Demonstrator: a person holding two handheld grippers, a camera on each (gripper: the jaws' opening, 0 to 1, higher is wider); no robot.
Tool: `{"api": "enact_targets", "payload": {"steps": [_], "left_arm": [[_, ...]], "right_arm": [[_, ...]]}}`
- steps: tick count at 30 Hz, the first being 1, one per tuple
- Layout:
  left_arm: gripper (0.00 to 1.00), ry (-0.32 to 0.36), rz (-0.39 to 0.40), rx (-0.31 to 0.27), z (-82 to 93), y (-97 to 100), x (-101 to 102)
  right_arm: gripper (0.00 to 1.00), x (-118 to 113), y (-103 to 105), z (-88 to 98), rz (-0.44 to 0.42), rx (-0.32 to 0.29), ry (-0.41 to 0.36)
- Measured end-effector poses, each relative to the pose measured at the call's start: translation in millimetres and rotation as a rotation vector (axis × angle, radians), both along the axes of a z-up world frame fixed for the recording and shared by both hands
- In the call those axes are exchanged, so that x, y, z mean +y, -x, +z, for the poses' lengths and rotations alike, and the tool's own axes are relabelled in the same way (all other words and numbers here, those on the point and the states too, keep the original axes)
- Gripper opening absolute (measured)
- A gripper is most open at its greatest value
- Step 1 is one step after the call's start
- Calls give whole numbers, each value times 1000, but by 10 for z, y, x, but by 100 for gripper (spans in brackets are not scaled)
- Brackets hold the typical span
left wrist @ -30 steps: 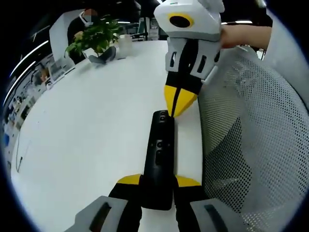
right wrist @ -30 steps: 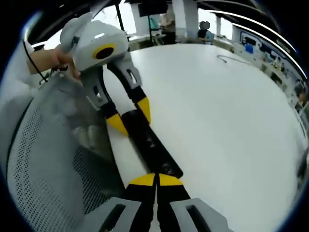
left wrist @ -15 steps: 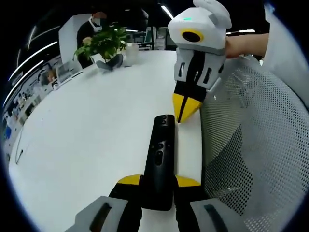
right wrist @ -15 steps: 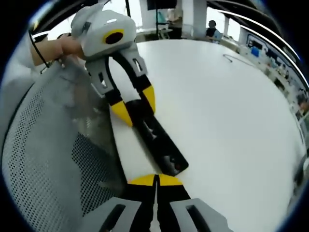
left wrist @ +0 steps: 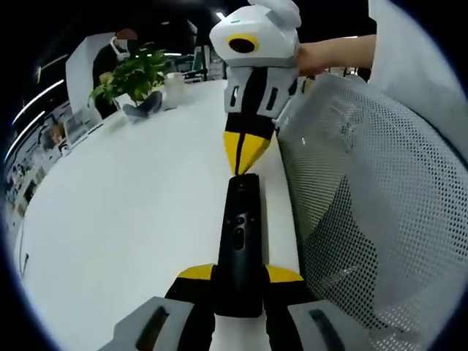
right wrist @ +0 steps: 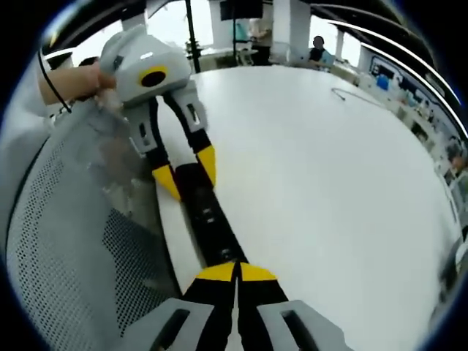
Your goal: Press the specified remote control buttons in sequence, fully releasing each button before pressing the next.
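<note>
My left gripper [left wrist: 238, 281] pinches the near end of the slim black plastic remote control [left wrist: 241, 234], which lies flat on the round white table [left wrist: 131, 219] near its edge. My right gripper [left wrist: 241, 164], yellow tips pressed together, sits at the remote's far top end. The remote looks light, rigid and slick; side-clamping the lower body seems best, leaving the buttons clear. A white mesh chair back [left wrist: 365, 205] is beside the table.

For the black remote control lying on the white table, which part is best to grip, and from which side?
Probably the remote control is best gripped at its button-free near end, fingers closing across its narrow width, as the left gripper does. The long slim body lies flat on the table, leaving the buttons exposed for the right gripper.
</note>
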State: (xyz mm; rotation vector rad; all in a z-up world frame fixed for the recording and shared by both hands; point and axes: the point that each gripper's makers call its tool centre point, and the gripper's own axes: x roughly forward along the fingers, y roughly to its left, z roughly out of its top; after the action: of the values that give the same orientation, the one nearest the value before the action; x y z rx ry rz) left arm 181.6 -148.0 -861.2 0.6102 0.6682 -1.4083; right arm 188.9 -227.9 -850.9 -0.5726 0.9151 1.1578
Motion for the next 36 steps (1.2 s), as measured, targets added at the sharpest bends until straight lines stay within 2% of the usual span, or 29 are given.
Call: {"api": "enact_targets", "payload": {"steps": [2,3,5,10,13,16,18,20,23,24,26,27,31,32,36], "left_arm": [[24,-10,-10,3,-2,0,0],[24,-14,-11,2,-3,2,-1],[24,-23,-13,2,-5,6,-2],[24,-50,-10,5,-6,7,-10],[25,-71,-13,7,-8,15,-17],[25,-84,-11,13,-10,16,-9],[27,-85,13,47,-4,23,-17],[28,-90,23,56,-3,22,-22],[26,-114,24,38,-12,20,-25],[25,-130,17,9,-21,-6,-17],[24,-142,-22,-7,-25,19,-29],[24,-151,3,10,-27,14,-28],[24,-166,-6,2,-33,17,-19],[24,-168,-6,0,-33,19,-17],[24,-182,1,4,-35,14,-17]], "right_arm": [[0,-5,55,-46,36,12,28],[0,1,25,-21,56,-18,27],[0,-9,57,-21,64,-6,41],[0,-11,62,-28,123,-25,85],[0,-7,88,-40,147,-5,109],[0,-8,83,-44,181,-34,143],[0,-7,82,-52,191,-49,156],[0,-10,82,-53,193,-61,163],[0,-24,85,-52,196,-90,154],[0,-28,80,-51,192,-93,145],[0,-22,71,-46,151,-85,106],[0,-27,68,-42,140,-84,87],[0,-30,70,-32,102,-69,32],[0,-27,73,-28,67,-50,10],[0,-41,95,-21,66,-42,15]]}}
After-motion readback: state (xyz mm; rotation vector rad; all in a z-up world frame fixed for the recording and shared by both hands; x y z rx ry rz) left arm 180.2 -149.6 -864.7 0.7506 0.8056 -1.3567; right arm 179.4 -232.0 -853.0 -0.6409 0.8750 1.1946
